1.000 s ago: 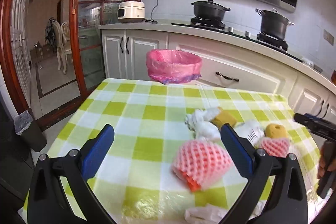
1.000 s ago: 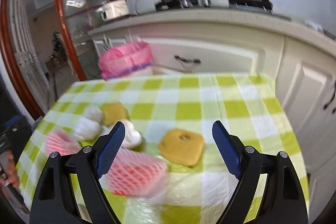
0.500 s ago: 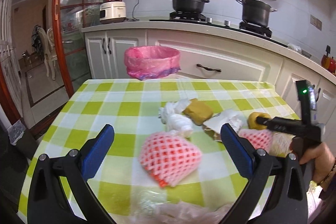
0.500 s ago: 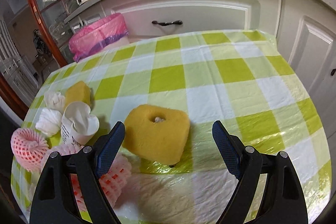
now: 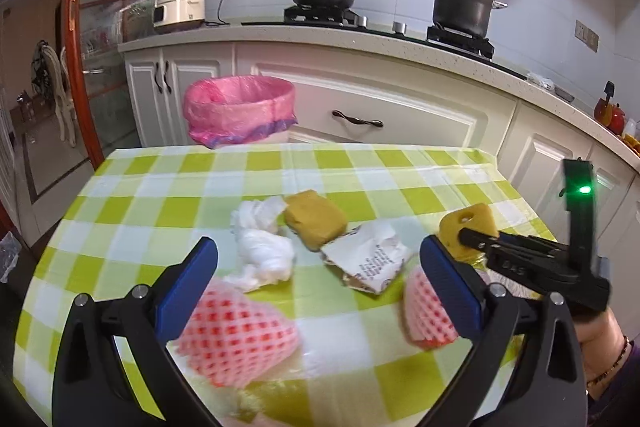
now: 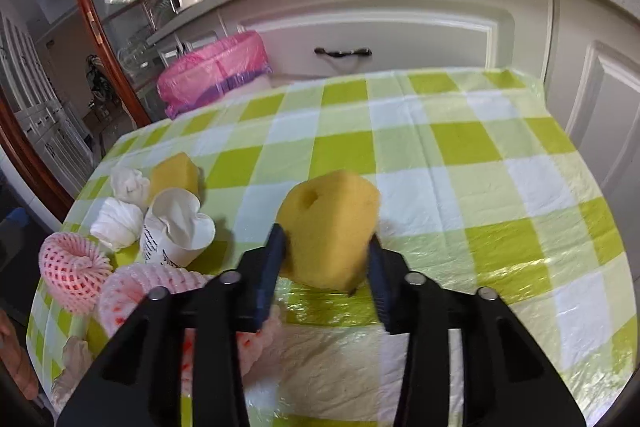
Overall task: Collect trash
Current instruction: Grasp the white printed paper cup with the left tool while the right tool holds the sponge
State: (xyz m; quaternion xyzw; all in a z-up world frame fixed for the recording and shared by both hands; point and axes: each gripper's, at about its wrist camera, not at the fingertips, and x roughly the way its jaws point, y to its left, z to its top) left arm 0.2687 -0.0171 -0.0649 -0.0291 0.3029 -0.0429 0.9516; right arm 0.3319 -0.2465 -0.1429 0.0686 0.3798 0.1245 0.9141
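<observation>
**Trash collection: sponge taken up by right gripper**

Right gripper (image 6: 326, 247): level and low over the counter (image 6: 460, 139), jaws closed on the holed yellow sponge (image 6: 330, 223); half a second ago they stood wide around it as it lay flat, and it is now tipped up between them.

Left gripper (image 5: 318, 279): hovering, jaws wide, holding nothing, as before.

Left of the sponge: crumpled paper cup (image 6: 176, 227), white tissues (image 6: 118, 223), second sponge (image 6: 176, 173), pink foam nets (image 6: 72, 273).

Beyond the counter's far edge: pink-lined bin (image 5: 240, 111).
</observation>
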